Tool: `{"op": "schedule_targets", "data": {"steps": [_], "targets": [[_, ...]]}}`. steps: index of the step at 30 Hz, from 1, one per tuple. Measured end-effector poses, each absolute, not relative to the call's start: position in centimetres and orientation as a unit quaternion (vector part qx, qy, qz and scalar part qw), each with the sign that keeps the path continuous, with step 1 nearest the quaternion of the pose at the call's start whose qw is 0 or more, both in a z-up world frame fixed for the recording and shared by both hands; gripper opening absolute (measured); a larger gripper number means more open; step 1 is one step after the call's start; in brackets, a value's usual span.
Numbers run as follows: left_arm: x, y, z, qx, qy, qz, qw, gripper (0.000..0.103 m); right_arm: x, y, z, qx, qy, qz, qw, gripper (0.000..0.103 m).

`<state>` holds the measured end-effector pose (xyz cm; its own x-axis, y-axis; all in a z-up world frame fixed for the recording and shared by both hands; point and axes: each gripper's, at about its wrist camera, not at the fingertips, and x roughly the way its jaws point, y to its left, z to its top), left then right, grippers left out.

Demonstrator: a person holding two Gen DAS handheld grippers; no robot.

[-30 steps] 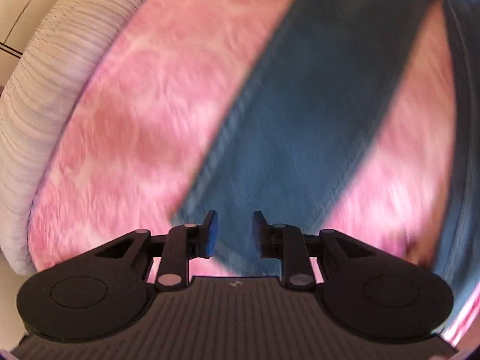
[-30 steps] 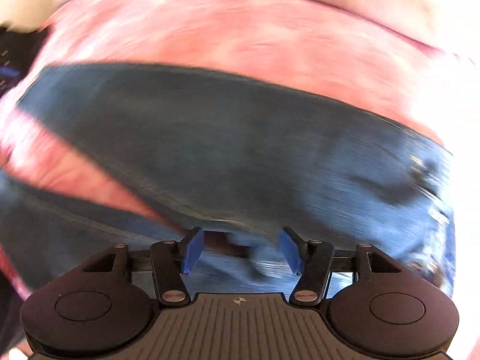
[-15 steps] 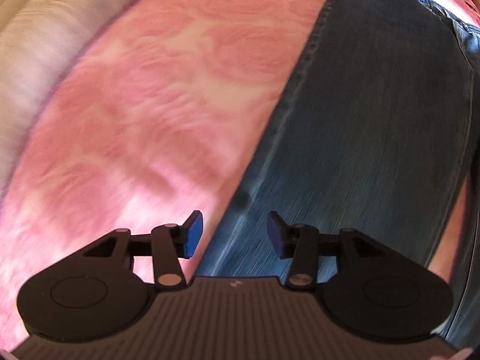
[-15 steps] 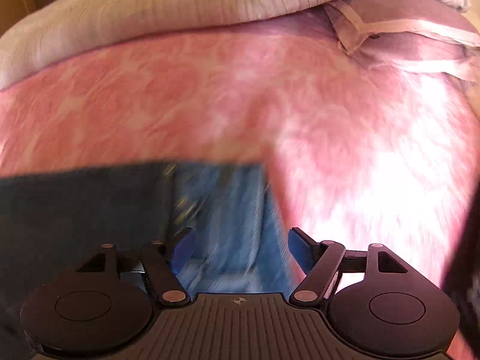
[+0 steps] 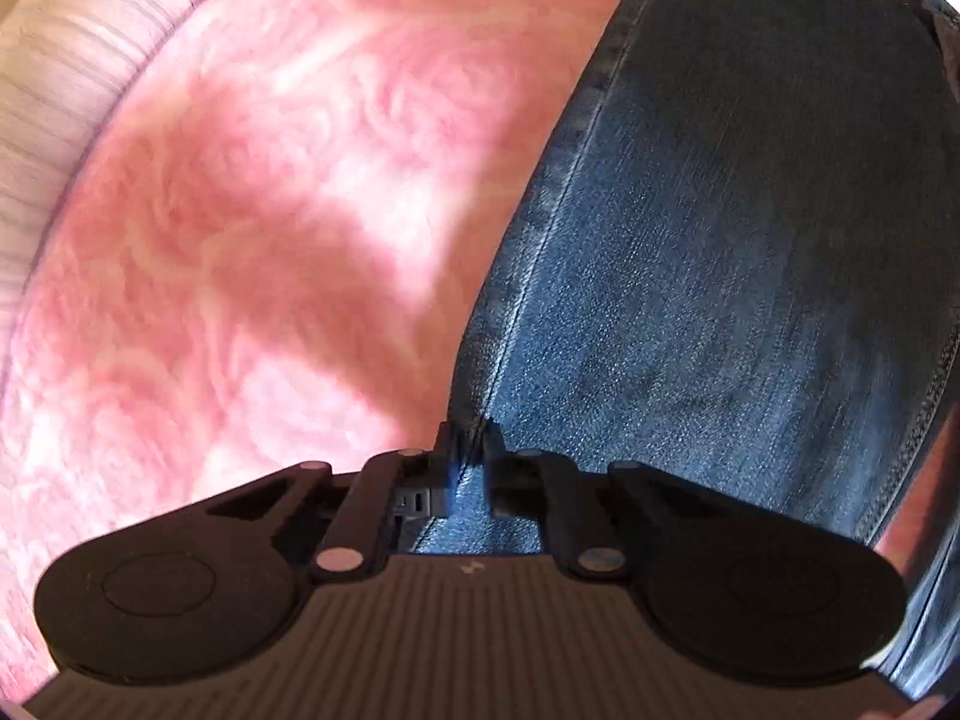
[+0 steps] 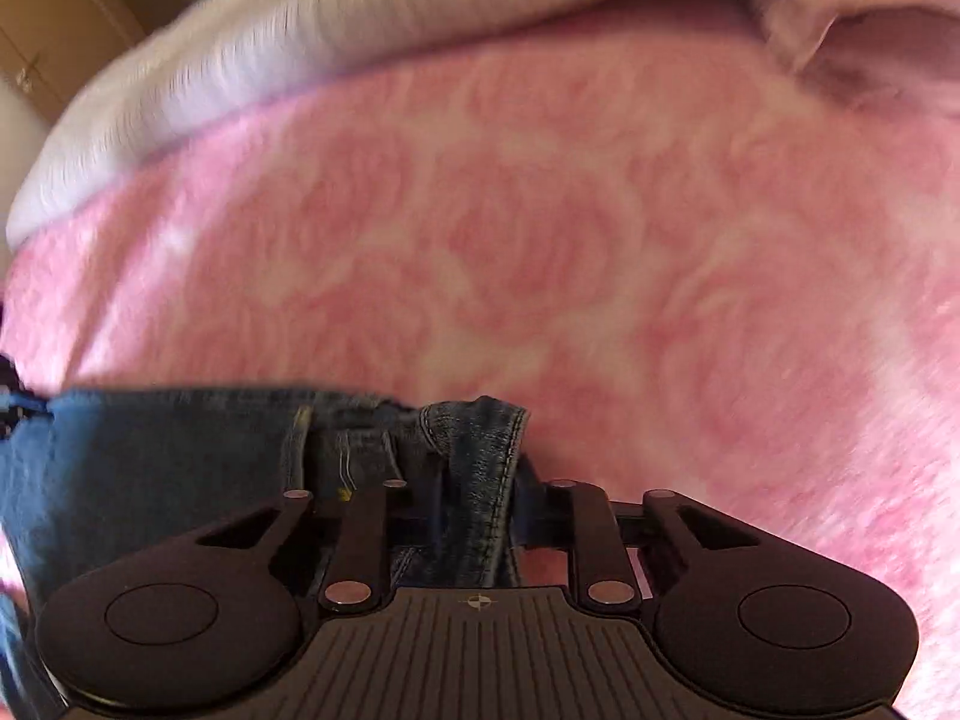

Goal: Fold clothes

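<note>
Pink, rose-patterned blanket (image 5: 252,228) covers the bed, and both grippers are down on the jeans (image 5: 720,252) spread over it. Left gripper (image 5: 469,450) has snapped closed from half a second ago, when its jaws stood apart over the leg's side seam; now the pads pinch that seam at the leg's edge. Right gripper (image 6: 477,495) was wide a moment back and is closing, with a bunched fold of denim, hem stitching showing, already between its jaws and seemingly caught. Both views have swung far across the bed in the last second, then steadied. My read: two corners are now secured, so the lift for a fold can begin. Jeans lie flat, one leg running up and away from the left gripper. Beyond the blanket a ribbed white duvet (image 6: 252,42) is heaped along the far side, with a pillow (image 6: 870,42) at the right and wooden cupboards (image 6: 54,42) behind
</note>
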<state>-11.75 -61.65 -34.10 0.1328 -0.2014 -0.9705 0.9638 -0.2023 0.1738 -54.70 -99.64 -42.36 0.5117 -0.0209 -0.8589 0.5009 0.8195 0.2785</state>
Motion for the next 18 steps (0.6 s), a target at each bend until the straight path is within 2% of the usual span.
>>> {"op": "schedule_targets", "data": {"steps": [7,10,12,18], "targets": [[-11.1,-66.4,-35.1,0.556,0.328,-0.540,0.540,0.005,-56.6,-101.2,-44.2,0.294,0.452,-0.195,0.819,0.023],[-11.4,-66.5,-35.3,0.576,0.317,-0.540,0.526,0.008,-57.5,-100.6,-43.8,0.293,0.447,-0.216,0.817,0.041],[-11.3,-66.1,-34.9,0.577,0.320,-0.529,0.533,0.013,-58.0,-99.7,-42.2,0.263,0.448,-0.233,0.822,0.057],[-12.9,-64.6,-30.3,0.535,0.319,-0.521,0.584,0.019,-63.2,-94.4,-38.7,0.250,0.454,-0.229,0.824,0.058]]}}
